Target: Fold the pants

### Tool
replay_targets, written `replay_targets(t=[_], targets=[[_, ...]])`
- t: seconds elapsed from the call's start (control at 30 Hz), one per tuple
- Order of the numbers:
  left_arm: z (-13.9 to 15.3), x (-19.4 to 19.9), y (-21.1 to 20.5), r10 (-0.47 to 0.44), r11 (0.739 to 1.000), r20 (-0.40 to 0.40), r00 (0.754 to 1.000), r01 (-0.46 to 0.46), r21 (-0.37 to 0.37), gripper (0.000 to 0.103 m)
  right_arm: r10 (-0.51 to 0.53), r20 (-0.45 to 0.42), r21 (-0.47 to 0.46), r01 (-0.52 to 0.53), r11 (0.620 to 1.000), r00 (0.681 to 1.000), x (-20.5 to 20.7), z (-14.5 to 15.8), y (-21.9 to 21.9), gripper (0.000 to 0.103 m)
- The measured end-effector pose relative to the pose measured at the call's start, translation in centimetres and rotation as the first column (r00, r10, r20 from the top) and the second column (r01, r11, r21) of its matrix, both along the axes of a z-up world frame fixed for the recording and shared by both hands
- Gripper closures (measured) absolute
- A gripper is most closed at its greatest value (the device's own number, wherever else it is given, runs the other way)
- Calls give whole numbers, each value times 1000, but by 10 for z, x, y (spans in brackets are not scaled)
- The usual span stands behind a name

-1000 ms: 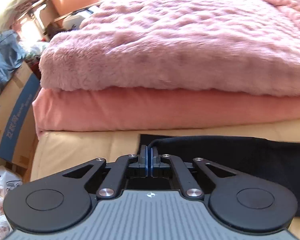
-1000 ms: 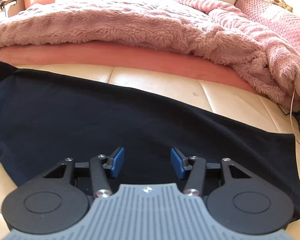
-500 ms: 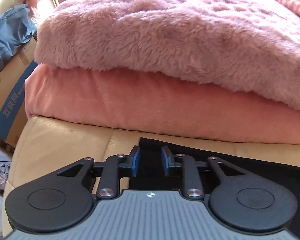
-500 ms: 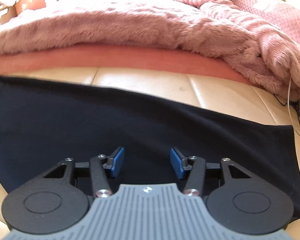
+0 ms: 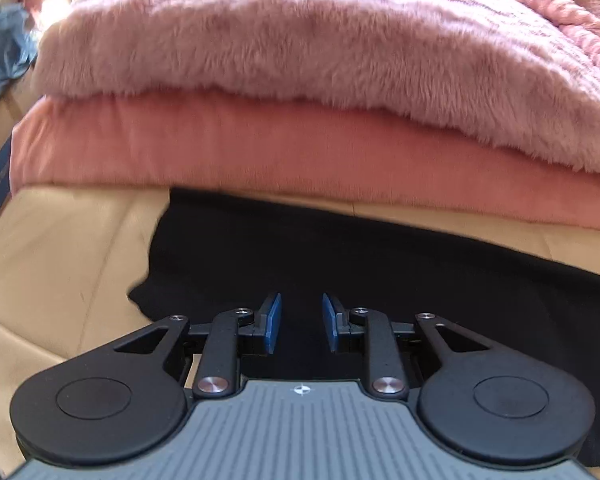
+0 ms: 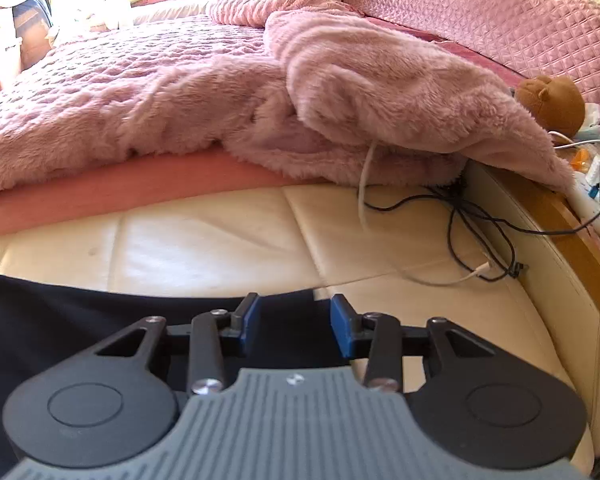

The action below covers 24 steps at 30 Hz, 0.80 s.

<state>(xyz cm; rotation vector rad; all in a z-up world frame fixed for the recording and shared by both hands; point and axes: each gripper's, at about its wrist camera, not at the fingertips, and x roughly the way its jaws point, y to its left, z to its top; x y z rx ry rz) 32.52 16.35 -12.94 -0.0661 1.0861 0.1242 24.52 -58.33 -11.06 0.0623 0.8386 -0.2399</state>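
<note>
The black pants point(image 5: 340, 264) lie flat on the cream cushioned surface point(image 5: 60, 248), stretched from left to right. My left gripper point(image 5: 300, 322) is open and empty, over the pants near their left end. In the right wrist view the pants point(image 6: 100, 320) fill the lower left, and their right end lies under my right gripper point(image 6: 294, 326), which is open and empty above that edge.
A fluffy pink blanket point(image 5: 300, 48) on a salmon mattress point(image 5: 220, 148) runs along the far side. Black and white cables point(image 6: 452, 232) lie on the cream surface point(image 6: 220, 240) at the right. A brown teddy bear point(image 6: 552, 104) and clutter sit beyond the wooden edge.
My left gripper has opened, let go of the pants' left end and drawn back. My right gripper, open throughout, has moved right to the pants' right end.
</note>
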Motion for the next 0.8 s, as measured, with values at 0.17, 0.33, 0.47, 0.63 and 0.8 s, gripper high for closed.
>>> replay_targets(t=[0.17,0.33,0.47,0.63,0.8], targets=[[-7,-7,-14,36,999,-43,998,-35,29,74,78,-3,50,-78,996,997,13,-24,-19,57],[-10,-8,-21,57,996,-61,996,-53,70,74,115,8,66,-115,991,993,19,-43,-25,62],[-11,0,-25,82,993,-88,993,-75,89,73,139,42,-1,-139,990,989,10,-41,-19,87],[-12,-1,-26,90,992,-82,993,-82,101,73,106,79,-11,-105,994,991,-5,-26,-20,103],[-11,-3,-25,94,992,-79,992,-87,92,73,111,62,-11,-110,994,992,3,-25,-23,88]])
